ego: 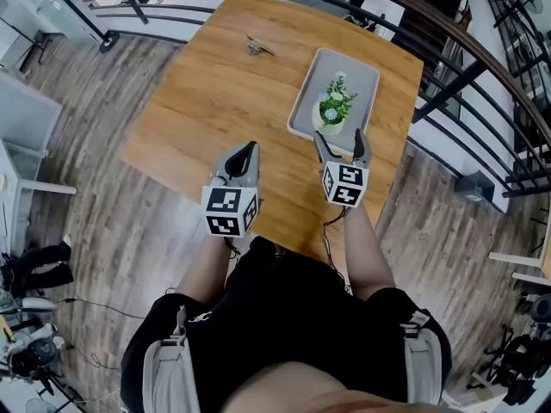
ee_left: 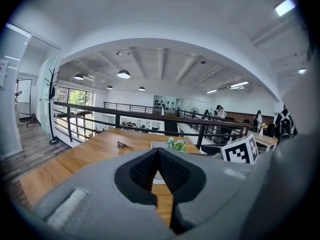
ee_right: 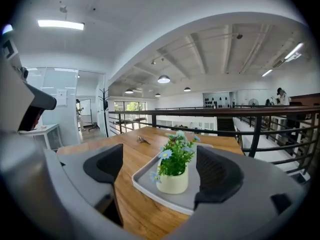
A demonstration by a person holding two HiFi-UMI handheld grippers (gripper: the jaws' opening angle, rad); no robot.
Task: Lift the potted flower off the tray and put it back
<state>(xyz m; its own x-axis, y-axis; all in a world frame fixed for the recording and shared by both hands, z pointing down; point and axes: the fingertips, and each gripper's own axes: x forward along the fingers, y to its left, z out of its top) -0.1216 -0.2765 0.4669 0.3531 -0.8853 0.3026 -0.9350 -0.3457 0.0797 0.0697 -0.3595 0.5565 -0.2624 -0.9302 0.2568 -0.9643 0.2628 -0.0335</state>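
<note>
Floor: grey-brown wood planks (ego: 103,188) on all sides of the bench. A dark metal railing (ego: 448,31) runs round the far and right edges.

Table (ego: 215,93): light wood, rectangular, seen at an angle from the head view. The person (ego: 284,317) stands at its near edge in dark clothing, both forearms stretched forward over the tabletop.

Tray (ego: 360,65): pale grey, rectangular with rounded corners and a shallow lip. It lies flat on the right part of the table, with its long side running away from the person.

Left gripper (ego: 249,149): over bare wood, left of the tray and well apart from it. Its pads meet at the tips and nothing sits between them.

Right gripper (ego: 339,143): at the tray's near end, jaws standing wide apart. In the right gripper view the pot shows in the gap between the two pads, a little beyond them, with neither pad touching it.

Potted flower (ego: 333,110): a small cream pot with green leaves and pale blue blossoms. It stands upright on the tray at the near end, just ahead of the right gripper's tips.

Small metallic object (ego: 257,48): lies on the far part of the table, well apart from the tray; too small to identify.
</note>
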